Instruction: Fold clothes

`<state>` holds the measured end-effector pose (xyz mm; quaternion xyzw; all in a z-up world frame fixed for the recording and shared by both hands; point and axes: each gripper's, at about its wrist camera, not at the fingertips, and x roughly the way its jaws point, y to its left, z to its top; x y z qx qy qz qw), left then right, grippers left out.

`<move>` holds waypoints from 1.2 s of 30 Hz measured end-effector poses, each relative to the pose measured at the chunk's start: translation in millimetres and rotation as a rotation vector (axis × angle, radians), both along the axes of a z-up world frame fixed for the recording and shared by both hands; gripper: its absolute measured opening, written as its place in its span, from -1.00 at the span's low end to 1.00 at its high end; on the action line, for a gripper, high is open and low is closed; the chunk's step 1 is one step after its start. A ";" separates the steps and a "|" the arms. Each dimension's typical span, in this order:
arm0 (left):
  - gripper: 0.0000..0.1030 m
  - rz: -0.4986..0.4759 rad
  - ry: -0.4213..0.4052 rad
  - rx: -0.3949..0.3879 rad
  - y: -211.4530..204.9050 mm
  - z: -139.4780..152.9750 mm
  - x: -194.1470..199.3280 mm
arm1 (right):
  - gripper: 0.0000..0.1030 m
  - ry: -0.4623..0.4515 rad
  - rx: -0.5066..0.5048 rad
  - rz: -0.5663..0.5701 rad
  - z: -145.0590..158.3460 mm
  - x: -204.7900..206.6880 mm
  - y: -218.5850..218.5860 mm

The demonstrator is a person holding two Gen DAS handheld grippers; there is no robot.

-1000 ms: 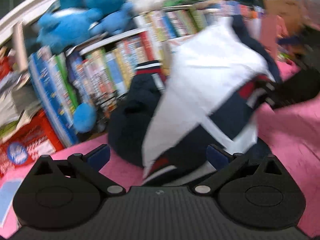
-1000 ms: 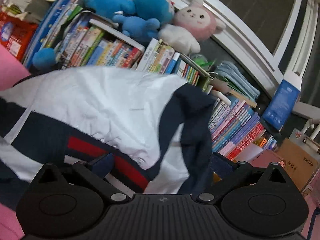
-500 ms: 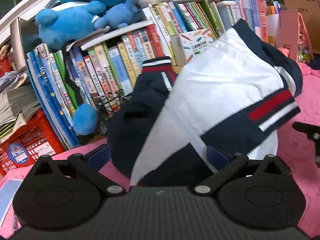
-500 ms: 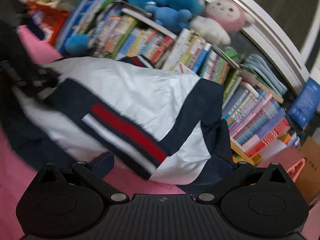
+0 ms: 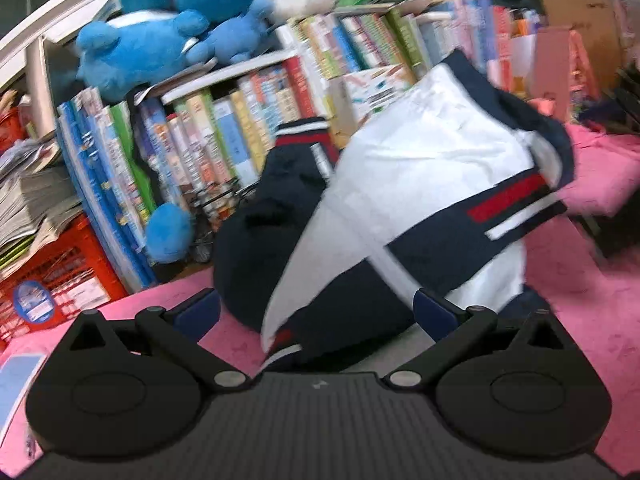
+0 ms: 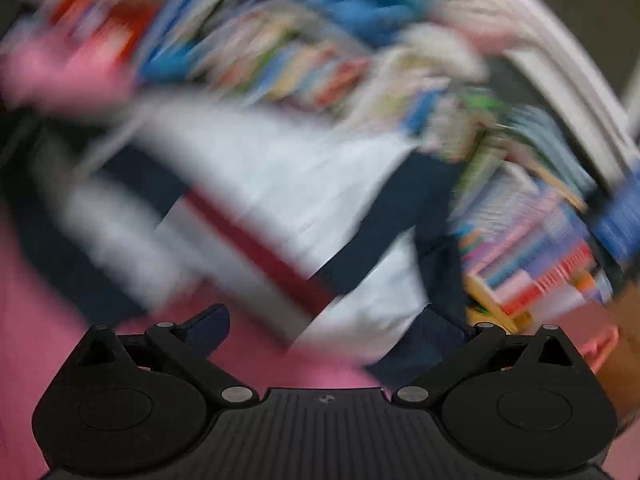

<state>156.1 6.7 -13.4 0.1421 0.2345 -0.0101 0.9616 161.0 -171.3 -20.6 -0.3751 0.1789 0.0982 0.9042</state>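
Left wrist view: the left tongs (image 5: 316,308) stand wide; the navy-and-white jacket (image 5: 400,216) lies heaped mid-frame on the pink blanket (image 5: 592,312).

Right wrist view, blurred: the right tongs (image 6: 326,326) gape wide, the jacket (image 6: 280,184) filling centre frame.

The jacket (image 5: 400,200) lies heaped on the blanket (image 5: 592,292), before the books (image 5: 224,140); plush toys (image 5: 160,44) sit on the books.
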 end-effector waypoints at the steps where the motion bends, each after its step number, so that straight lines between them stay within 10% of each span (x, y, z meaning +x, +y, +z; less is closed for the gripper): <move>1: 1.00 0.006 0.005 -0.016 1.7 0.8 0.8 | 1.00 0.010 -0.056 0.004 -11.2 -1.9 2.6; 14: 1.00 -0.003 0.003 -0.001 5.6 -1.2 -10.6 | 1.00 -0.225 0.225 -0.218 21.0 29.5 -9.7; 23: 1.00 0.008 0.022 0.000 7.0 -7.0 -12.8 | 0.99 -0.178 0.184 -0.192 11.7 55.0 17.2; 24: 1.00 0.009 0.020 0.002 8.4 -6.6 -14.2 | 0.93 -0.184 0.218 -0.221 14.3 59.1 13.3; 26: 1.00 0.027 0.016 0.006 13.7 -5.3 -15.8 | -0.27 -0.130 0.379 -0.271 27.1 68.0 -6.3; 28: 1.00 0.039 0.016 -0.009 19.4 -4.3 -17.4 | -0.80 -0.055 0.522 -0.295 39.7 73.0 -23.5; 36: 1.00 0.004 -0.025 -0.096 7.5 12.1 -32.5 | -0.80 -0.126 0.658 -0.184 114.5 23.2 -34.3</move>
